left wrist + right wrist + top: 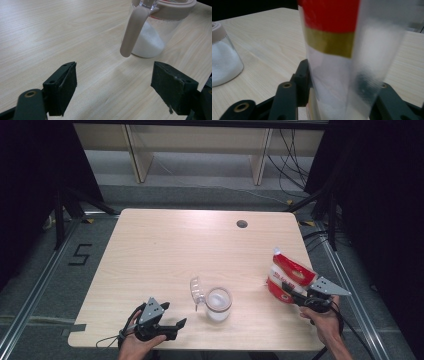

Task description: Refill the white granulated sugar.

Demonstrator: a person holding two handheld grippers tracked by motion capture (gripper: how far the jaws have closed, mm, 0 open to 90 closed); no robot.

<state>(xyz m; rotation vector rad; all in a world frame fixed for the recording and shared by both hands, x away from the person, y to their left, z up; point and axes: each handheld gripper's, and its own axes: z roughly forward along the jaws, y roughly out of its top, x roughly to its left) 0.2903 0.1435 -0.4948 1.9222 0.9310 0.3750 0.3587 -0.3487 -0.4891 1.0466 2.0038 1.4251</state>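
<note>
Nearest the high camera, the left gripper (172,326) rests low at the front edge of the wooden table (165,245), its jaws spread wide with nothing between them; in its own view they frame bare tabletop just short of the glass jar (152,37). That jar stands near the middle front of the table, its beige-rimmed hinged lid (196,290) flipped open to the left, and white granules, likely sugar or salt, fill roughly its lower half. On the person's right, the right gripper (295,294) is clamped on a red-and-white plastic bag (290,275), jaws pressing the bag's lower part from both sides; the bag rises slanted near the table's right edge, well apart from the jar. Whether the bag's top is cut open is too blurred to tell. Judging by this layout, the job looks like refilling the jar: the lid is off and the bag is held, but carrying it over and pouring remain.
</note>
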